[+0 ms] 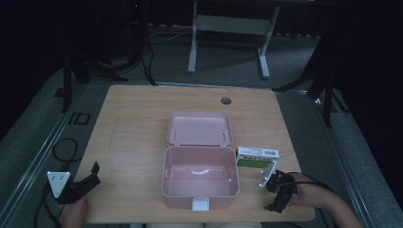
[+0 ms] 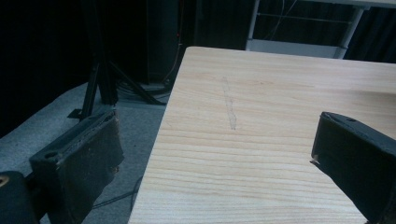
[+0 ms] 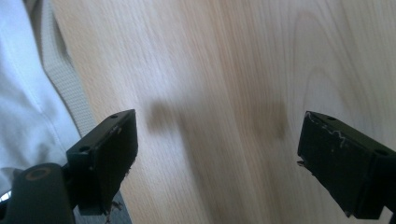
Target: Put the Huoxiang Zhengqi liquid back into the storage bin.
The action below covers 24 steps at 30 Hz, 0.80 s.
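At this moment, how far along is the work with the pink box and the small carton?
Done: the pink box lies open, lid back, nothing visible inside. In hand: nothing; the left gripper and the right gripper are open. Left: the green-and-white carton sits on the table beside the box, probably to go in.
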{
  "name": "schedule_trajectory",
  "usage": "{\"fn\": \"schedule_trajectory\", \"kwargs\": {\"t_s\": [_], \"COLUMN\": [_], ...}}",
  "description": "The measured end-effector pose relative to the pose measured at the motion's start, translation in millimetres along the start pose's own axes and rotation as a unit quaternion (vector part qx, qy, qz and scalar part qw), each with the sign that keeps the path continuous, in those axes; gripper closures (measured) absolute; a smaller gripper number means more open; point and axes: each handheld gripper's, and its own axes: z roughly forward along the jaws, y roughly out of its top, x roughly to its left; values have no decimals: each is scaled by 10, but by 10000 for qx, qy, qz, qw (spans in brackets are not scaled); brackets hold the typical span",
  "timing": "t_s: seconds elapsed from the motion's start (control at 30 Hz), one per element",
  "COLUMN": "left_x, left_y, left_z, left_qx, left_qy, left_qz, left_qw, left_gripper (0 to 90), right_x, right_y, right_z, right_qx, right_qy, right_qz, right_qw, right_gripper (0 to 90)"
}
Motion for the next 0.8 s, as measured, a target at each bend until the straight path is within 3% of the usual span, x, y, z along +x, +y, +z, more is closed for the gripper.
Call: {"fn": "schedule_trajectory", "kwargs": {"t_s": [0.2, 0.37, 0.57, 0.8], "left_x": [-1, 0, 3, 2], "left_y": [0, 0, 0, 0], "left_z": [0, 1, 2, 2], "left_qx": [-1, 2, 4, 10], "left_qy": [-6, -18, -24, -32], "left_qz": [5, 2, -12, 0], "left_qw": [10000, 10000, 10000, 10000], "left_gripper": [21, 21, 21, 22], "right_x": [39, 33, 56, 71], "right_y": [239, 407, 573, 723], "right_z": [-81, -118, -142, -329], "right_qx": [161, 319, 550, 551], "right_qy": [-89, -16, 1, -71], "right_qz": [-453, -502, -755, -940], "right_qw": [9988, 9982, 9956, 9940], "right_gripper": [119, 120, 130, 130]}}
